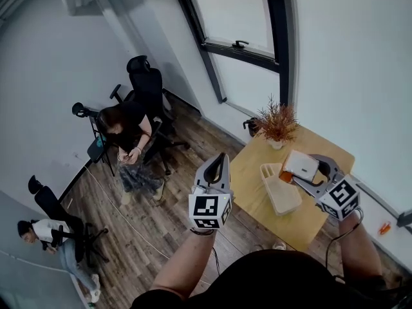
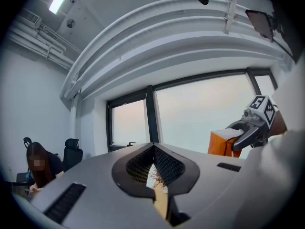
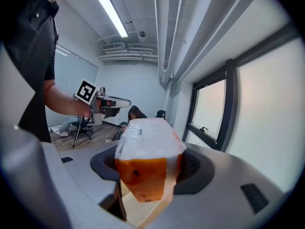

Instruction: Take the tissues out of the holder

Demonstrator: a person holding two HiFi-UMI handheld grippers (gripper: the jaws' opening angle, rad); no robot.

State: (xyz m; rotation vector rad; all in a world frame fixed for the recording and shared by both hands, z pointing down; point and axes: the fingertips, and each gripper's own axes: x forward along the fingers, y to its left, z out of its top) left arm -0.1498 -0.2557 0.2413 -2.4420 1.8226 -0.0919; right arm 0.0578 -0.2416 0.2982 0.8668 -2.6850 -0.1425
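A cream tissue holder lies on the wooden table, its top open. Just above it my right gripper is shut on a pack of tissues in white and orange wrap, held clear of the holder. In the right gripper view the pack fills the space between the jaws of that gripper. My left gripper hangs left of the table over the floor, jaws together with nothing in them. In the left gripper view the tips nearly meet, and the pack shows at the right.
A potted dry plant stands at the table's far corner by the window. A seated person and a black office chair are on the wooden floor to the left. Another person sits lower left.
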